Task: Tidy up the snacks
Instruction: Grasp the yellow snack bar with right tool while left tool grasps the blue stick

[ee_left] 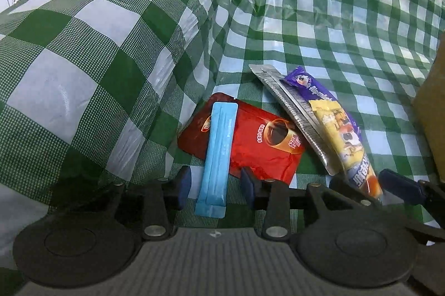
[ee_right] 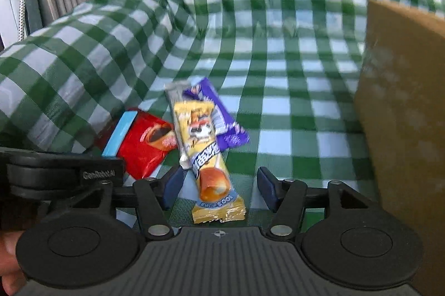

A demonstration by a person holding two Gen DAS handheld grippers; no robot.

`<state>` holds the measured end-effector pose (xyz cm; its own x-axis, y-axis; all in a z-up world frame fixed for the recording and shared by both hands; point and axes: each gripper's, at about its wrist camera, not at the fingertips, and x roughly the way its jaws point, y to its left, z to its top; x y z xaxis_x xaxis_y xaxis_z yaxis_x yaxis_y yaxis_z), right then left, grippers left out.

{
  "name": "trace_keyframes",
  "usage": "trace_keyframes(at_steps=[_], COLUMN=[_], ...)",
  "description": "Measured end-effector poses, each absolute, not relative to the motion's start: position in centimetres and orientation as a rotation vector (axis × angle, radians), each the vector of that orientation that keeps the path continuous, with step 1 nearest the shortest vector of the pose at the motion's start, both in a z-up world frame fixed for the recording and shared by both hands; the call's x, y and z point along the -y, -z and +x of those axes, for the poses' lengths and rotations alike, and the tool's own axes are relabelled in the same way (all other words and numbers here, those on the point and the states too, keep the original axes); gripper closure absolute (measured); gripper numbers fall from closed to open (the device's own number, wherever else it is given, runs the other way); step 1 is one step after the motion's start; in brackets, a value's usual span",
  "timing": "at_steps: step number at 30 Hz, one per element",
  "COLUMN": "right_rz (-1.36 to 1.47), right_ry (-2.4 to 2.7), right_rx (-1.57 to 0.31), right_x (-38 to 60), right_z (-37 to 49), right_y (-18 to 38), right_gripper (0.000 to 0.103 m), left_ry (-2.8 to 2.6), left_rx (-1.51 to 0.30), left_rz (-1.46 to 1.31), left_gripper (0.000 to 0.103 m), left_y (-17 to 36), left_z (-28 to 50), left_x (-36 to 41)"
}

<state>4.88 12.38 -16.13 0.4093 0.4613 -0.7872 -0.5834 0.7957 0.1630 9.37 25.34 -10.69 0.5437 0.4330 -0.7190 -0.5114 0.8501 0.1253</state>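
Sorting barely begun: left gripper [ee_left: 214, 186] and right gripper [ee_right: 219, 189] both gape wide, gripping nothing, straddling blue stick sachet [ee_left: 218, 154] and yellow cake bar [ee_right: 204, 154], all snacks piled left of cardboard box [ee_right: 403, 107].

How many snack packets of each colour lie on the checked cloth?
Blue stick: 1
Red packet: 1
Silver packet: 1
Purple packet: 1
Yellow packet: 1
Total: 5
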Motion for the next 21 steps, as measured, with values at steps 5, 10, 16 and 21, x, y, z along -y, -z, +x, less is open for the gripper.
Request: trace_keyframes(at_steps=[5,10,16,21], right_rz=[-0.176,-0.162,-0.21,-0.224], right_ry=[-0.682,-0.665,-0.709,-0.765], right_rx=[-0.92,-0.913,-0.948,-1.051], right_x=[-12.8,-11.9,-11.7,-10.7], right_z=[4.8,4.7,3.7,2.6], right_y=[16.3,15.2,12.1,8.6], right_gripper=[0.073,0.076,0.076,0.076], left_ry=[-0.551,-0.53,-0.476,-0.416], left_rx=[-0.825,-0.835,-0.853,-0.887], left_rz=[-0.139,-0.192,-0.263,-0.376], left_gripper=[0.083,0.085,0.085,0.085], left_y=[10.8,10.0,8.3,7.2], left_z=[9.1,8.4,8.0,5.8], left_x=[-26.1,-26.6,-26.5,-26.7])
